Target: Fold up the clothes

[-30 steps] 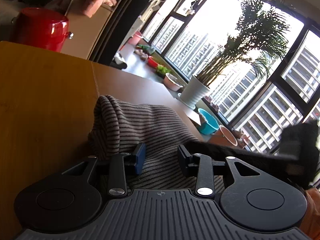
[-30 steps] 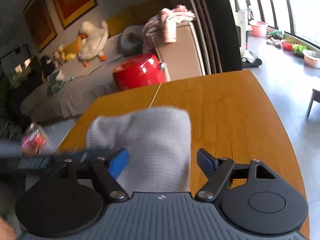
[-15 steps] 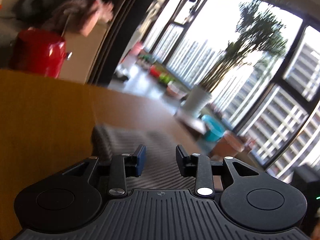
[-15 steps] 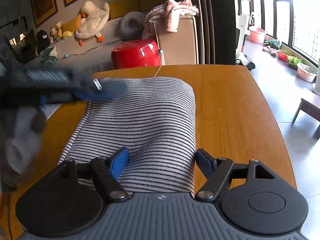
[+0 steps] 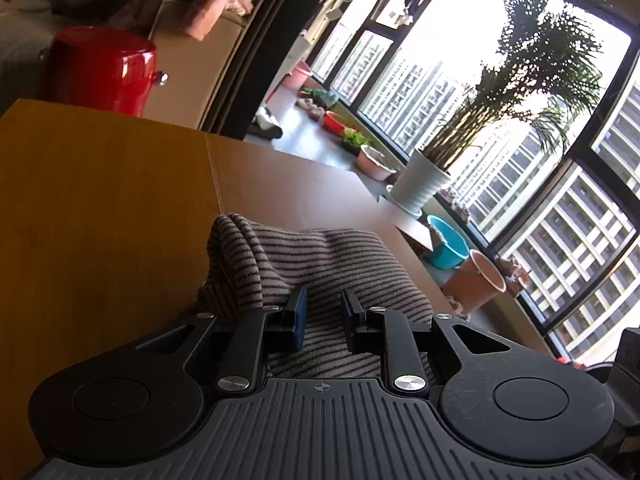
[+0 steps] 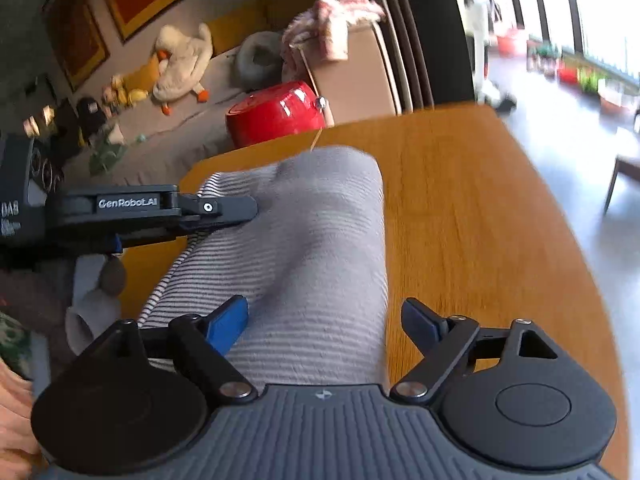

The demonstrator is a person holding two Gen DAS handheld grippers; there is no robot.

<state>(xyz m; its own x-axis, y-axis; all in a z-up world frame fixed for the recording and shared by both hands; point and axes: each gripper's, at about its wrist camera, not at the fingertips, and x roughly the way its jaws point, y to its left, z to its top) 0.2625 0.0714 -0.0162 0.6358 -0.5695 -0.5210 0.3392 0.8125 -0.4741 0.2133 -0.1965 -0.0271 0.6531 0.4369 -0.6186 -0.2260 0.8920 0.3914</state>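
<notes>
A grey garment with thin dark stripes [image 6: 320, 240] lies folded on the wooden table [image 6: 460, 200]. In the left wrist view the garment [image 5: 340, 256] bunches into a ridge just left of my left gripper [image 5: 324, 316]. Its jaws have closed to a narrow gap with the fabric pinched between them. The right wrist view shows that left gripper [image 6: 240, 208] reaching in from the left onto the garment's left edge. My right gripper [image 6: 324, 320] stands over the near end of the garment, its jaws opening wide. The cloth lies between them, and the pads do not press on it.
A red pot [image 6: 276, 116] stands just past the table's far edge, with a sofa and a plush duck [image 6: 180, 60] behind it. A white plant pot [image 5: 420, 184] and basins line the windows. A grey cloth end [image 6: 92, 308] hangs off the table's left side beside a hand [image 6: 12, 420].
The left jaws have narrowed onto the striped fabric. In the right wrist view the left gripper has dropped from above the cloth to its left edge, and the right jaws stand slightly wider.
</notes>
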